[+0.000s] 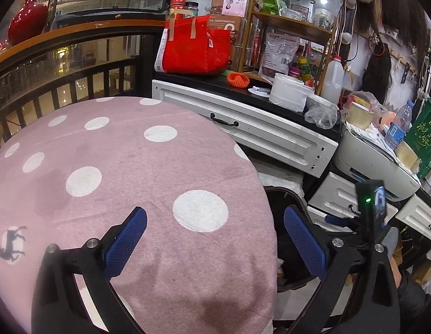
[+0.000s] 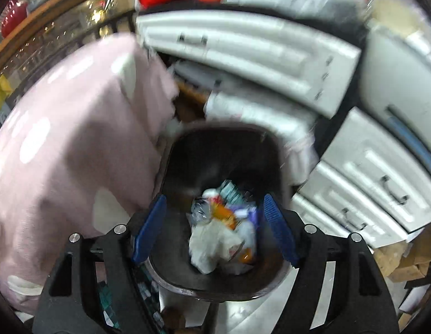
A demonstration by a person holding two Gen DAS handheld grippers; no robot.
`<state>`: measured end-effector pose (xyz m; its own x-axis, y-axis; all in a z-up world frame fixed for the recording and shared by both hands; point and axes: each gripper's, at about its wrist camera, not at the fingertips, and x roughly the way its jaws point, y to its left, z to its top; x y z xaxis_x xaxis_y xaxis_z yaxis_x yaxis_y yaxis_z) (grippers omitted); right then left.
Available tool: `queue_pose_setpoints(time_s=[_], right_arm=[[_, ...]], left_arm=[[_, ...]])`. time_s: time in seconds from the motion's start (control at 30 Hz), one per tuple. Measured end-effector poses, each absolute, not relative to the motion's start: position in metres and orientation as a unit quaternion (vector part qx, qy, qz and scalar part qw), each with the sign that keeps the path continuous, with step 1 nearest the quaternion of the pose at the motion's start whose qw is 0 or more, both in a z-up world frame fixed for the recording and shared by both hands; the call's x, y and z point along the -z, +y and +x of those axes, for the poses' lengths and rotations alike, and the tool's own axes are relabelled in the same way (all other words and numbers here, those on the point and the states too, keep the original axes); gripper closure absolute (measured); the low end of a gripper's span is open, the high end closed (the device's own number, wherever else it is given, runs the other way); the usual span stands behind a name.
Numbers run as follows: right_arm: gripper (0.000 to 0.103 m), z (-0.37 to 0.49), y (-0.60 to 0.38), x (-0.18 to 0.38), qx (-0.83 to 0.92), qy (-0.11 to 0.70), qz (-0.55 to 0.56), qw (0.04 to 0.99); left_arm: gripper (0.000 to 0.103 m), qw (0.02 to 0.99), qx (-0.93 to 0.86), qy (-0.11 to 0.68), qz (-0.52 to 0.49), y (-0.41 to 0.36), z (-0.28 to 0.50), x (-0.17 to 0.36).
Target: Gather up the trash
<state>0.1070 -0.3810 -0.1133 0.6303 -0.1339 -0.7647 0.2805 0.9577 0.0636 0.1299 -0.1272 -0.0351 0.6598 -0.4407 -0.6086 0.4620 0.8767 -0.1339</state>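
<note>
My right gripper (image 2: pixel 214 217) is open and empty, held over a dark trash bin (image 2: pixel 185 278). Crumpled white paper and colourful wrappers (image 2: pixel 223 231) lie in the bin's bottom, below and between the blue fingers (image 2: pixel 148 228). This view is motion-blurred. My left gripper (image 1: pixel 215 239) is open and empty above the right edge of a round table with a pink polka-dot cloth (image 1: pixel 118 172). The bin's rim (image 1: pixel 282 192) shows just right of the table in the left wrist view, and the right gripper's body (image 1: pixel 371 208) shows beyond it.
White drawers (image 1: pixel 260 136) under a black counter stand behind the bin, also seen in the right wrist view (image 2: pixel 257 53). A red bag (image 1: pixel 196 47), white pot (image 1: pixel 290 91), bottles and a printer (image 1: pixel 374 167) crowd the counter. A dark railing (image 1: pixel 62 83) is at far left.
</note>
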Motion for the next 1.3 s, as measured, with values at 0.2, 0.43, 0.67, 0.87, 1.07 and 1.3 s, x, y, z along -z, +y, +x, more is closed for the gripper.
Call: queue_pose_setpoints(time_s=[0.2, 0.43, 0.67, 0.87, 1.07, 1.3], right_arm=[[0.006, 0.049, -0.346, 0.038, 0.167, 0.273, 0.054, 0.946], [0.005, -0.006, -0.300, 0.011, 0.173, 0.193, 0.041, 0.965], [0.005, -0.040, -0.266, 0.008, 0.174, 0.167, 0.037, 0.970], [0.005, -0.061, -0.256, 0.006, 0.191, 0.146, 0.045, 0.970], [0.005, -0.070, -0.246, 0.005, 0.184, 0.142, 0.028, 0.972], [0.005, -0.076, -0.242, 0.005, 0.179, 0.143, 0.027, 0.973]], left_arm=[[0.006, 0.919, 0.245, 0.308, -0.001, -0.123, 0.113, 0.030], [0.006, 0.936, 0.228, 0.269, 0.010, -0.113, 0.078, 0.021], [0.006, 0.949, 0.197, 0.244, 0.017, -0.094, 0.048, 0.014], [0.006, 0.963, 0.158, 0.218, 0.025, -0.080, 0.027, 0.010], [0.006, 0.968, 0.138, 0.210, 0.018, -0.065, 0.015, 0.011], [0.006, 0.971, 0.135, 0.198, 0.017, -0.059, 0.004, 0.012]])
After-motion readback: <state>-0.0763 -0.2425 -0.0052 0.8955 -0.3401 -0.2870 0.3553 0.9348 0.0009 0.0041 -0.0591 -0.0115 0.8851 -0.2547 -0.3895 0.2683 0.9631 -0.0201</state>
